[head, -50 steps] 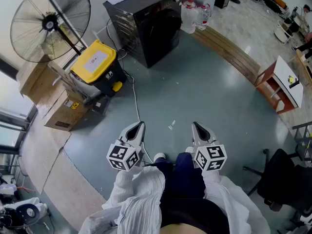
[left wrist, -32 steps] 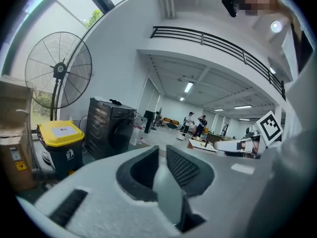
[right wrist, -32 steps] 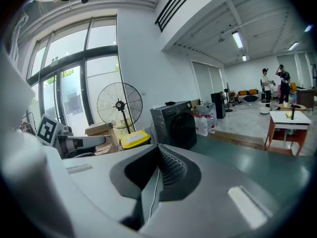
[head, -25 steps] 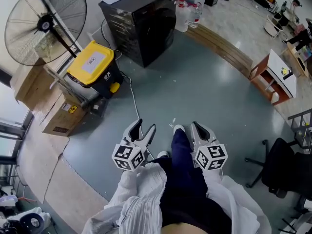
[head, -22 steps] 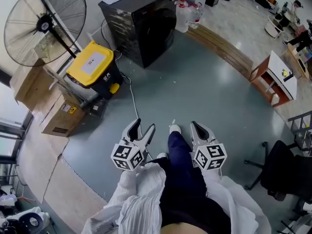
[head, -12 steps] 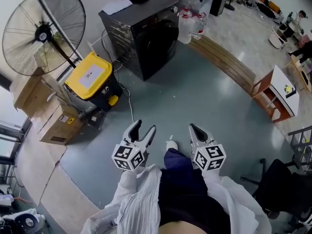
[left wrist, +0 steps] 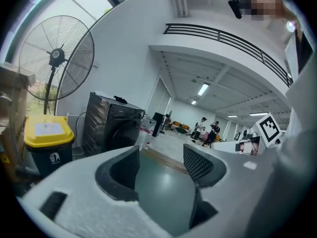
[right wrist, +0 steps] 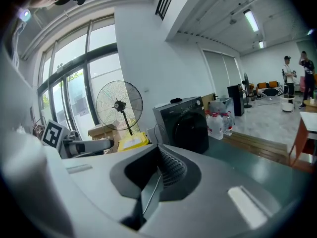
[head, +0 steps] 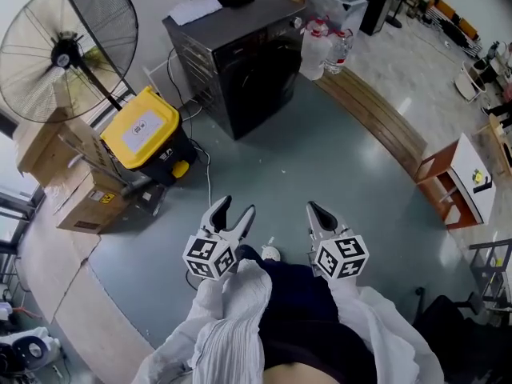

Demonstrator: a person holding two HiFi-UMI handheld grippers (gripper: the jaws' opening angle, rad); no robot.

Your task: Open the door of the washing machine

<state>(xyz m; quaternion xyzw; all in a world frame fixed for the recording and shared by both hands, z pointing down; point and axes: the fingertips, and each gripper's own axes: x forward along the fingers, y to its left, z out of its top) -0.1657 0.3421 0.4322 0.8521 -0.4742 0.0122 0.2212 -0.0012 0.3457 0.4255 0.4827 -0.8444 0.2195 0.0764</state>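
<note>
**Step in hand (judged): approach.** The black front-loading washing machine (head: 240, 58) stands at upper centre of the head view. It is well apart from both grippers, which sit at lower centre. Its round door looks shut.

**Recommended procedure:**
1. Close in square to the machine's front. Keep clear of the black bin w/ yellow lid (head: 146, 126) at mid-left.
2. The left gripper (head: 237, 213) has its fingers spread wide w/ nothing btwn them. It is ready to take the door's edge or handle.
3. The right gripper (head: 314, 211) has its fingers pressed together and is empty. Use it as a brace only, or open it first.

**Not resolved:**
- Handle and hinge side can't be told; the door is dark on dark in all views.
- Clear water bottles (head: 324, 38) stand against the machine's right corner and mask that side.
- The person's legs cover the floor btwn the grippers.
</note>
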